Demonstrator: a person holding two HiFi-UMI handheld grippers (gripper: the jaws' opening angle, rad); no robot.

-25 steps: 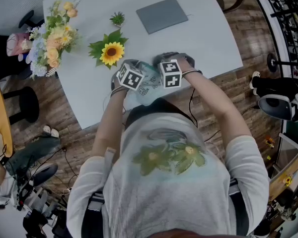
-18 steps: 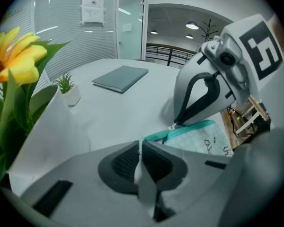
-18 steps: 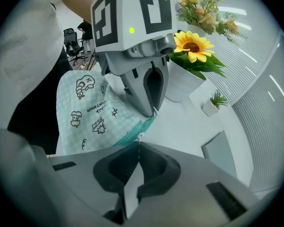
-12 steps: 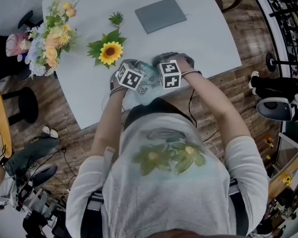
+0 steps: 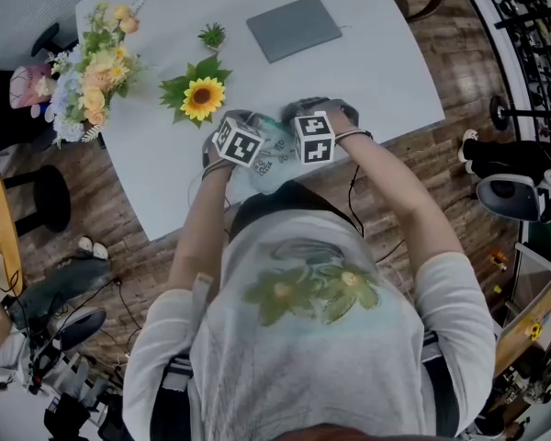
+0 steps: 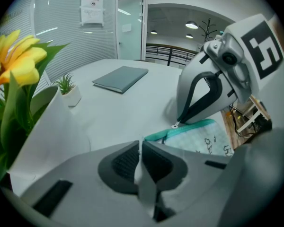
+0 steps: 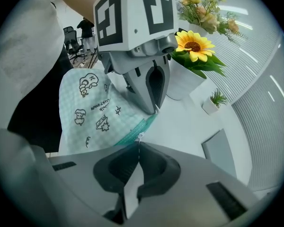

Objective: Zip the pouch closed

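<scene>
A mint-green pouch [image 5: 272, 157] with black doodles and a teal zipper lies at the near edge of the white table [image 5: 376, 72], between my two grippers. My left gripper [image 5: 241, 134] is shut on the pouch's zipper end; in the left gripper view its jaws [image 6: 139, 148] meet on the teal edge [image 6: 156, 136]. My right gripper [image 5: 312, 129] is shut on the small metal zipper pull [image 7: 140, 136], right at its jaw tips [image 7: 138, 148]. The pouch [image 7: 92, 110] hangs partly over the table's edge toward the person. Each gripper appears in the other's view, close by.
A sunflower in a white pot [image 5: 202, 97] stands just beyond the left gripper. Past it are a mixed bouquet [image 5: 92, 62], a tiny potted plant [image 5: 211, 35] and a flat grey notebook [image 5: 294, 28]. Wooden floor lies beyond the table edges.
</scene>
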